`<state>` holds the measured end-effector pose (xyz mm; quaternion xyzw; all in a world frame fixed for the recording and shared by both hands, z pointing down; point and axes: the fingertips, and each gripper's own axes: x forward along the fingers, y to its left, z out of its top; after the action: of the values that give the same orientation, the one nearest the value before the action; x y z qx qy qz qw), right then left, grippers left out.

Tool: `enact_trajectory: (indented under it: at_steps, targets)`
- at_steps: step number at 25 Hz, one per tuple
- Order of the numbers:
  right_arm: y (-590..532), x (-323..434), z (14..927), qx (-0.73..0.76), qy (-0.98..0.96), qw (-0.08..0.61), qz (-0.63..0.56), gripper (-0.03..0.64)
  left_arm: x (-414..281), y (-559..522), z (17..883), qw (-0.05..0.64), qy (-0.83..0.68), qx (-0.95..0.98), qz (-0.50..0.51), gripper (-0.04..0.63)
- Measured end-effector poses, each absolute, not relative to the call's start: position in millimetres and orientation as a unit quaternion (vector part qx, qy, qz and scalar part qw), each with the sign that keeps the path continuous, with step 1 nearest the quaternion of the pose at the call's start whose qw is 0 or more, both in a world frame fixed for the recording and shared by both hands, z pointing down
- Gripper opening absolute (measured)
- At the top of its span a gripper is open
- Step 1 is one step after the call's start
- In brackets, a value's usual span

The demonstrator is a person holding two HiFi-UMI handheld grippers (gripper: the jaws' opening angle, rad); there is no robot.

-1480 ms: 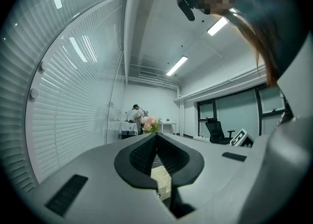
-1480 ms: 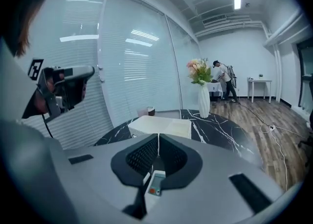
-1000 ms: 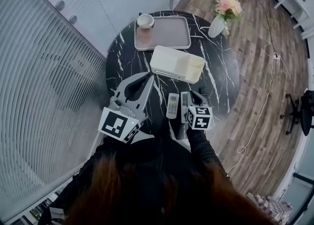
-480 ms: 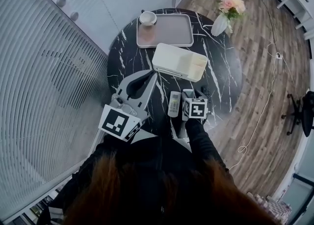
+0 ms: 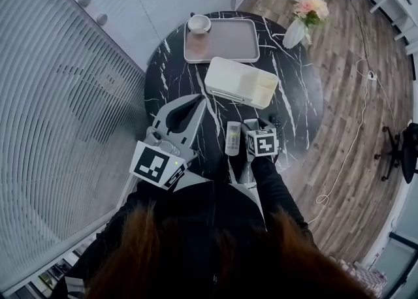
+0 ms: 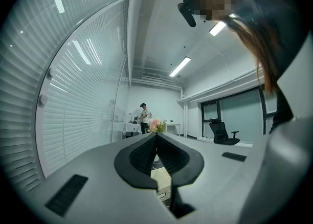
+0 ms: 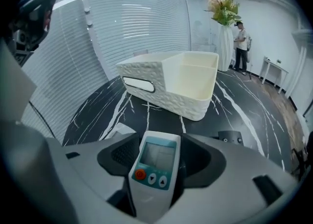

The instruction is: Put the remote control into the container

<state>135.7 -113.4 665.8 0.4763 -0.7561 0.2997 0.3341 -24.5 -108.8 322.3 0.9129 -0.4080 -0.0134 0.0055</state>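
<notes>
White remote control [image 7: 154, 168] lies on the marble desk [image 7: 98, 113] between the wide-spread fingers of the right gripper [image 7: 164, 147], its lower end hidden. The container [image 7: 182, 85] stands beyond, mid-frame. The left gripper [image 6: 156, 139] has its fingers closed, empty.

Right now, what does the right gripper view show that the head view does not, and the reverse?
Only the right gripper view: the screen and orange button of the remote, which sits between the open jaws of the right gripper. Only the head view: the tray, the cup at its corner, and the left gripper. Both: the remote, the white container, the vase of flowers and the black table.
</notes>
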Motion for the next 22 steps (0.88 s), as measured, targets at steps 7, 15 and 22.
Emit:
enact_trajectory:
  at_steps: [7, 15, 22]
  targets:
    - [-106.0, 137.8, 670.2, 0.437, -0.763, 0.368, 0.302, 0.25, -27.4, -106.8, 325.8, 0.011, -0.409, 0.912, -0.016, 0.009]
    - [-121.9, 141.8, 666.3, 0.495, -0.722, 0.361, 0.321, 0.256, -29.7, -104.8, 328.4, 0.014, -0.412, 0.911, -0.013, 0.009]
    - [-123.4, 143.0, 672.0, 0.509, -0.707, 0.348, 0.347, 0.264, -33.2, -103.4, 331.5, 0.018, -0.414, 0.91, -0.014, 0.009]
